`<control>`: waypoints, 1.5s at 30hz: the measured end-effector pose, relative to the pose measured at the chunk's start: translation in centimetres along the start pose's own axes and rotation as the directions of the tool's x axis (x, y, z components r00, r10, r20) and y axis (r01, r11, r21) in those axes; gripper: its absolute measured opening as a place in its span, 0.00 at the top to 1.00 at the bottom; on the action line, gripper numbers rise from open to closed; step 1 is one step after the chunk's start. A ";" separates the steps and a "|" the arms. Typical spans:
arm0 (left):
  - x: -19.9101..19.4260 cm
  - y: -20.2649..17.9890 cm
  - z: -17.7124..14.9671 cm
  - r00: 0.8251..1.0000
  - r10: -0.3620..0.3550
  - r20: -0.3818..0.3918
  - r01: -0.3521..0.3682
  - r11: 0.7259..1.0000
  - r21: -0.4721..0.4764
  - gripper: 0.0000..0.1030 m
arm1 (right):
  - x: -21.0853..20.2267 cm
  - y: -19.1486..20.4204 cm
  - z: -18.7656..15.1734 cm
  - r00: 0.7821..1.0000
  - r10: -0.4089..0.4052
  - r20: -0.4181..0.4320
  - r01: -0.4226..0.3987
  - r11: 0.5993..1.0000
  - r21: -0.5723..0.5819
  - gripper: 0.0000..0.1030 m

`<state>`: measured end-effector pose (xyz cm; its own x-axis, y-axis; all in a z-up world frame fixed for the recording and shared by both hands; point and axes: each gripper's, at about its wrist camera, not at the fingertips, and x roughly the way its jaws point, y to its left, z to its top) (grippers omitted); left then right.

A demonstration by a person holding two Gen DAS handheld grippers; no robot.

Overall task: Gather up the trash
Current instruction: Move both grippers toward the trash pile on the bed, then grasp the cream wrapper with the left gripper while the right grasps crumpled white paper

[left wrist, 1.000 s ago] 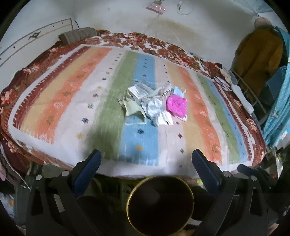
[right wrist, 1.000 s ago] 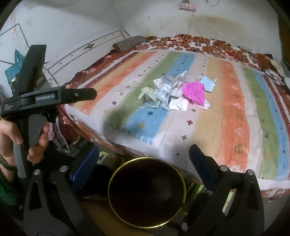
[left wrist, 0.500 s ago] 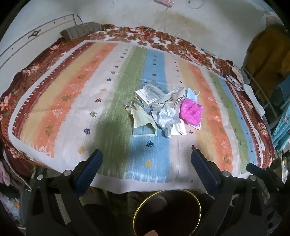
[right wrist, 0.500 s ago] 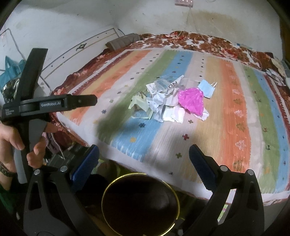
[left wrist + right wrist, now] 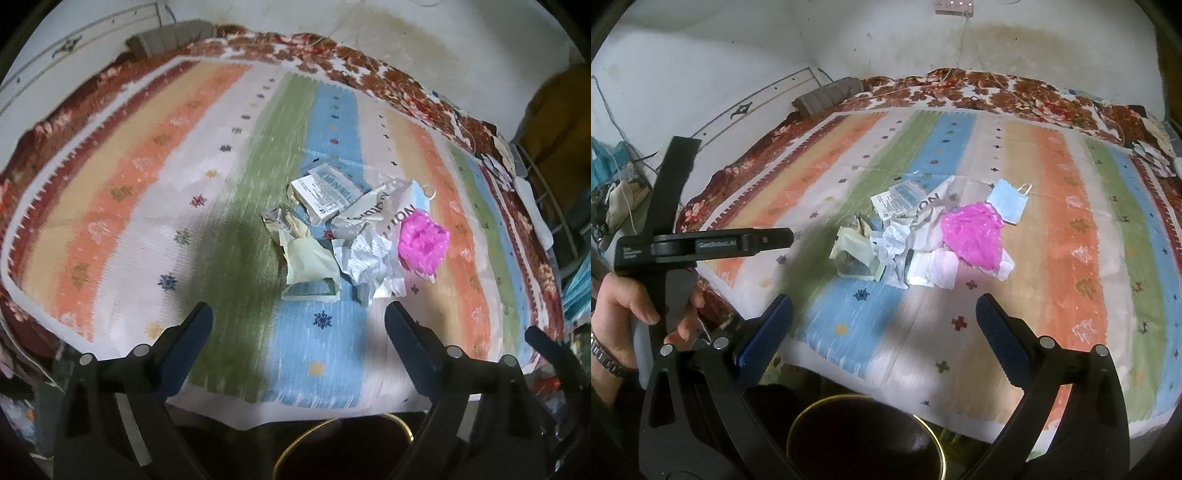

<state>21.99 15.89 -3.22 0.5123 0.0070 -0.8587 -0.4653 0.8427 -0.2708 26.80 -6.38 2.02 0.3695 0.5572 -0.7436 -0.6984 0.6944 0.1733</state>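
Striped bedspread (image 5: pixel 1052 206) in orange, green, blue, cream, bright pink bag (image 5: pixel 971 236), possibly pale-green wrapper (image 5: pixel 310 258)

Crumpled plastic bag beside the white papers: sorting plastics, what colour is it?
Bright pink; right wrist view.

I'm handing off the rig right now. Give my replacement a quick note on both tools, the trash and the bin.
Left tool: open, empty, jaws just narrowed slightly, short of the trash pile.
Right tool: open, empty.
Pile sits mid-bedspread: pink bag, crumpled papers, blue face mask.
Gold-rimmed bin stands below the bed's near edge.
Done: nothing collected yet. Left: grab each piece, drop it in the bin.
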 end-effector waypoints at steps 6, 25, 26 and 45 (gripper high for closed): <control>2.8 0.4 1.1 0.999 -0.021 -0.039 0.020 1.000 -0.020 0.15 | 2.9 -0.6 1.3 1.000 0.008 -0.029 -0.008 1.000 -0.005 0.09; 8.8 0.8 3.3 0.985 -0.113 -0.132 0.107 0.993 -0.048 0.44 | 12.4 -2.1 3.3 0.986 0.053 -0.155 -0.051 0.998 0.022 0.36; 9.0 0.8 3.4 0.984 -0.117 -0.136 0.111 0.993 -0.047 0.45 | 12.8 -2.2 3.4 0.986 0.051 -0.160 -0.048 0.999 0.024 0.38; 10.9 0.2 4.3 0.967 -0.145 -0.208 0.146 0.989 -0.008 0.94 | 15.8 -2.1 4.2 0.978 0.033 -0.204 -0.031 0.999 0.016 1.00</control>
<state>30.60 18.49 -10.76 0.4131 -0.2271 -0.8819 -0.3912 0.8303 -0.3970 36.71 2.90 -7.40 0.2130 0.4752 -0.8537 -0.6993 0.6844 0.2065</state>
